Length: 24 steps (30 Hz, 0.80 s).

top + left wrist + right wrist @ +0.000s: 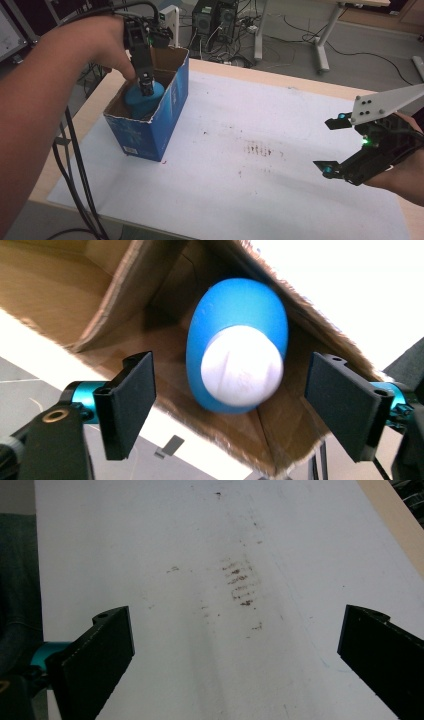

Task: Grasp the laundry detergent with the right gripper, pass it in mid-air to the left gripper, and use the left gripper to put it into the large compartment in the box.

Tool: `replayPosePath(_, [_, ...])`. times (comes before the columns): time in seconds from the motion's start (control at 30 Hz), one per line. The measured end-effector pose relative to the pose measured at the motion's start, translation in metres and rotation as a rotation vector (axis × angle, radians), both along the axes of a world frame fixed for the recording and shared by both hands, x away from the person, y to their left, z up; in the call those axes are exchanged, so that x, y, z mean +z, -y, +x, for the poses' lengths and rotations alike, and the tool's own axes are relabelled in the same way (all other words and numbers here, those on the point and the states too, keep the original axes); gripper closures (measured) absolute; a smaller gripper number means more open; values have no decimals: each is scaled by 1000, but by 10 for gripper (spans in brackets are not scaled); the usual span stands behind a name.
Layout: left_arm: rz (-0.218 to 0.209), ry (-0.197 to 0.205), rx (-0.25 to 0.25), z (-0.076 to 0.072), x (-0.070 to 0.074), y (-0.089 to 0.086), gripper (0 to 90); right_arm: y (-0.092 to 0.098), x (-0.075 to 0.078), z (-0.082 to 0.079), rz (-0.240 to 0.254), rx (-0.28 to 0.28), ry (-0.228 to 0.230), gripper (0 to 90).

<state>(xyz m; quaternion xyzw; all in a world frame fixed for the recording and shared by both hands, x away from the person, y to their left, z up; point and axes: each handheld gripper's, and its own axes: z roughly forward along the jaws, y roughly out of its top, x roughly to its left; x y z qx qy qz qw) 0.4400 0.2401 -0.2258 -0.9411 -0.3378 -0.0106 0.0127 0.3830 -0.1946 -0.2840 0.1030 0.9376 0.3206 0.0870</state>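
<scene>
Blue plastic, oval in section and capped in white, the bottle (237, 347) stands inside an open cardboard box (170, 107) with blue printed sides, at the far left part of the worktop (240, 67). The left claw (230, 405) reaches down into the box from above, its jaws spread wide on either side of the bottle's white cap (241, 366) and touching neither side of it. In the high view the left hand (107, 47) holds that claw over the box mouth, with black cables (75, 170) trailing down off the worktop's left edge.

A white sheet (260, 165) covers most of the pale wooden worktop, and near its middle sits a patch of small reddish-brown smudges (257, 149), with a few fainter specks around it. The right claw (235, 650) hangs over the sheet at the right side, well apart from the box, jaws wide apart and holding nothing, a grey three-cornered plate (385, 102) on top of it.

Beyond the worktop lies a grey floor (365, 50) with computer towers (215, 17), tangled cables and the white legs of another table (322, 42).
</scene>
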Motion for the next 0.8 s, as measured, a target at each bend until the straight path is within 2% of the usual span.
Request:
replayPosePath(0.1, [7, 19, -9, -2, 13, 3, 176, 3, 0, 2, 5, -9, -6, 7])
replayPosePath(0.13, [7, 19, -9, -2, 13, 3, 168, 3, 0, 2, 5, -9, -6, 7])
replayPosePath(0.17, [9, 32, -16, -3, 21, 6, 168, 4, 1, 3, 5, -10, -11, 7])
replayPosePath(0.27, [10, 54, -45, -5, 32, 14, 140, 8, 2, 6, 1, -18, -15, 7])
replayPosePath(0.37, [-5, 61, -89, -7, 38, 24, 127, 11, 5, 10, 6, -19, -27, 7])
replayPosePath(0.43, [-5, 61, -89, -7, 38, 24, 126, 11, 6, 11, 3, -18, -30, 7])
replayPosePath(0.47, [-29, 52, -159, -10, 41, 42, 91, 14, 8, 16, -17, -15, -37, 7])
replayPosePath(0.53, [-34, 45, -201, -11, 41, 52, 89, 16, 10, 20, -37, -11, -44, 7])
replayPosePath(0.7, [-78, 28, -300, -12, 39, 77, 64, 17, 14, 31, -107, 13, -63, 6])
replayPosePath(0.77, [-87, 23, -314, -12, 38, 82, 61, 16, 15, 34, -144, 22, -66, 6])
replayPosePath(0.8, [-98, 18, -348, -12, 36, 90, 59, 16, 15, 36, -166, 24, -66, 7])
